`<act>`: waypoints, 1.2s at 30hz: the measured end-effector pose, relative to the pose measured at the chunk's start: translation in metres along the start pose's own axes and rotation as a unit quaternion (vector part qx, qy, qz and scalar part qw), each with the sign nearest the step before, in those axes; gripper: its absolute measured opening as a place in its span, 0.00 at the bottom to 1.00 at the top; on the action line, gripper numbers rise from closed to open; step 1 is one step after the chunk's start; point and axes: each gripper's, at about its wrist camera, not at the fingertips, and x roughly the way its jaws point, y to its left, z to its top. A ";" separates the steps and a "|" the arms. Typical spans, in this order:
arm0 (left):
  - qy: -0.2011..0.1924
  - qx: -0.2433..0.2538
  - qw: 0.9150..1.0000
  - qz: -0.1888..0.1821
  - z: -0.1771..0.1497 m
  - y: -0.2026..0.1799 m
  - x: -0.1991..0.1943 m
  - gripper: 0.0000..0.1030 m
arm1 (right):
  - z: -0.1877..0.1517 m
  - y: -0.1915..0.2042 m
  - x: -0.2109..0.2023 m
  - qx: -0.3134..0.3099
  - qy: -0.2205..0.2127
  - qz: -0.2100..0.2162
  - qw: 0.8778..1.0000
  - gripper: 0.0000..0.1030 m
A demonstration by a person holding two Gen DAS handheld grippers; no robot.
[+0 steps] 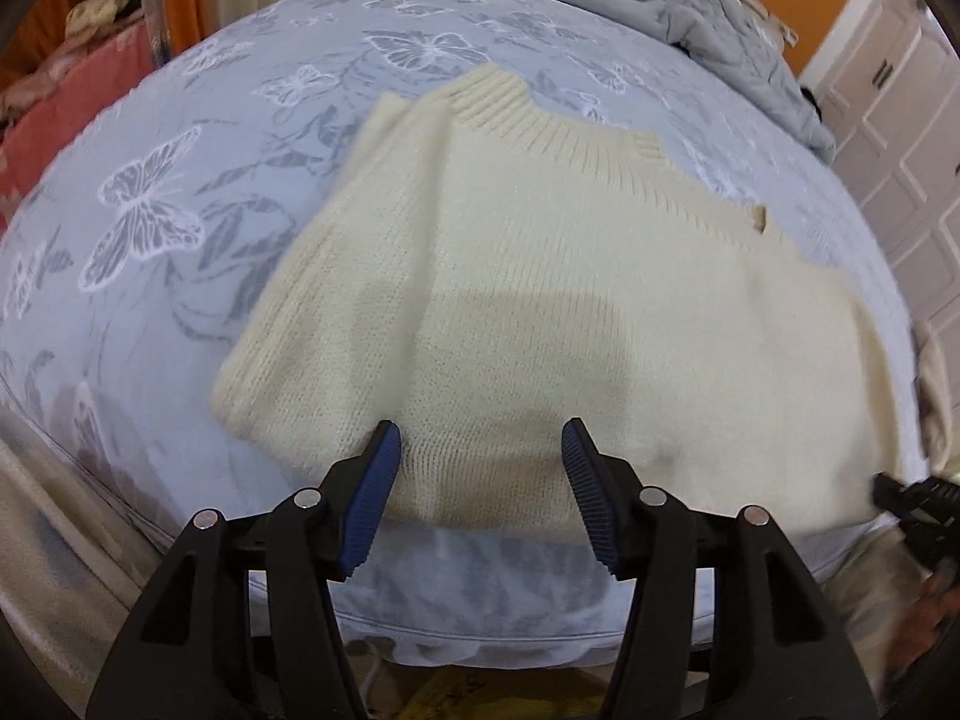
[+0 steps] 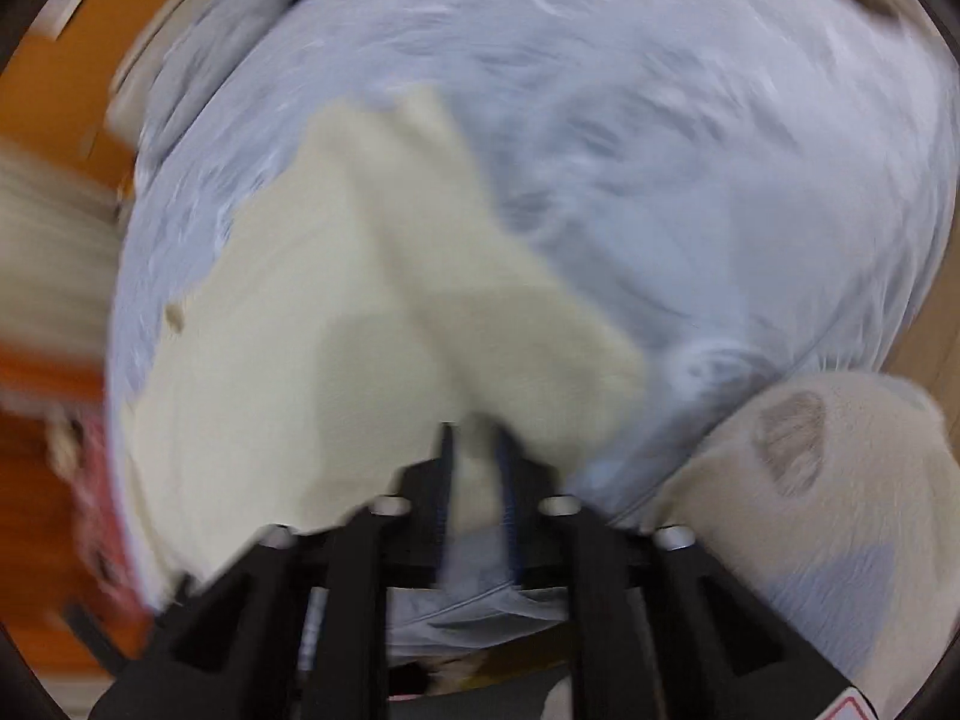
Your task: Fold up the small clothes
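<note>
One cream sweater, two grippers, one bed

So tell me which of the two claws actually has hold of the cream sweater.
The right claw: its jaws are pinched shut on a fold of the cream sweater. The left claw stands open over the hem, pads clear of the knit.

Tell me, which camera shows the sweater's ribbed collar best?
The left wrist view. There the cream sweater lies sharp on the butterfly bedsheet, and its ribbed collar shows clearly at the far edge. The right wrist view is blurred: only cream cloth pinched in the right claw, no ribbing to make out.
</note>
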 end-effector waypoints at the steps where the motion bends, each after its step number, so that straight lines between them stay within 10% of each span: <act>1: -0.002 0.011 1.000 0.008 -0.001 -0.005 0.000 0.58 | 0.001 -0.003 0.000 0.006 0.004 -0.001 1.000 0.00; 9: -0.008 0.041 0.999 0.018 -0.007 -0.011 -0.004 0.62 | -0.008 0.056 -0.041 -0.150 -0.101 -0.058 0.982 0.24; 12: -0.007 0.042 0.999 0.018 -0.006 -0.010 -0.004 0.62 | 0.012 0.042 -0.009 -0.153 -0.053 -0.116 0.980 0.43; 18: -0.026 0.009 1.000 0.006 -0.004 0.001 -0.020 0.65 | 0.013 0.033 -0.019 -0.126 -0.075 -0.086 0.985 0.45; 20: -0.047 -0.027 0.998 0.012 -0.002 0.013 -0.032 0.84 | -0.002 0.036 -0.030 -0.143 -0.096 -0.057 0.983 0.47; 36: -0.026 -0.108 0.993 0.047 0.001 0.047 -0.021 0.84 | -0.082 0.138 -0.014 -0.285 -0.099 0.000 0.953 0.53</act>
